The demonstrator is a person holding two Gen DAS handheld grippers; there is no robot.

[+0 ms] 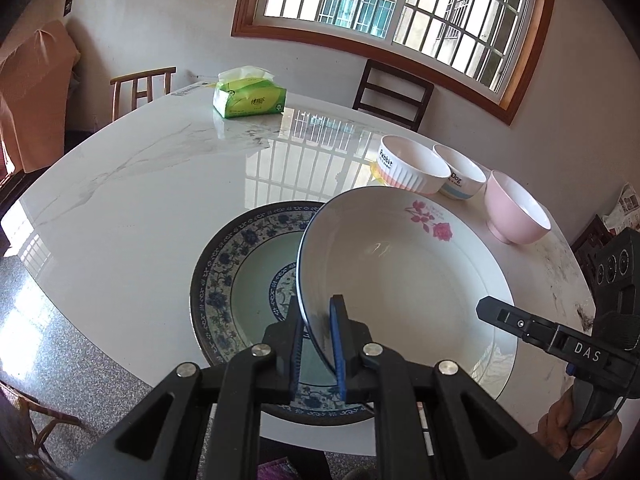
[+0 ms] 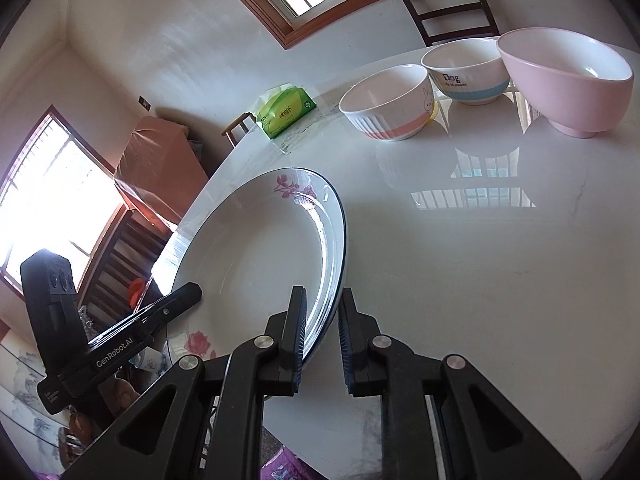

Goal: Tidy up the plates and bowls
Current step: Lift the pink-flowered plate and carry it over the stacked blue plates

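My left gripper (image 1: 318, 316) is shut on the near-left rim of a white plate with pink roses (image 1: 404, 276) and holds it tilted, partly over a blue-patterned plate (image 1: 232, 280) on the table. My right gripper (image 2: 323, 312) stands around the same plate's (image 2: 256, 248) right rim with a gap on the right finger's side; it looks open. Three bowls stand at the table's far right: a ribbed "Rabbit" bowl (image 1: 412, 168), a "Dog" bowl (image 1: 462, 178) and a pink bowl (image 1: 516, 212). They also show in the right wrist view, the ribbed bowl (image 2: 388, 104), the "Dog" bowl (image 2: 468, 76), the pink bowl (image 2: 568, 80).
A green tissue pack (image 1: 250, 98) sits at the far side of the round white marble table (image 1: 140, 184). Wooden chairs (image 1: 394, 94) stand around it. The table edge is close below the plates.
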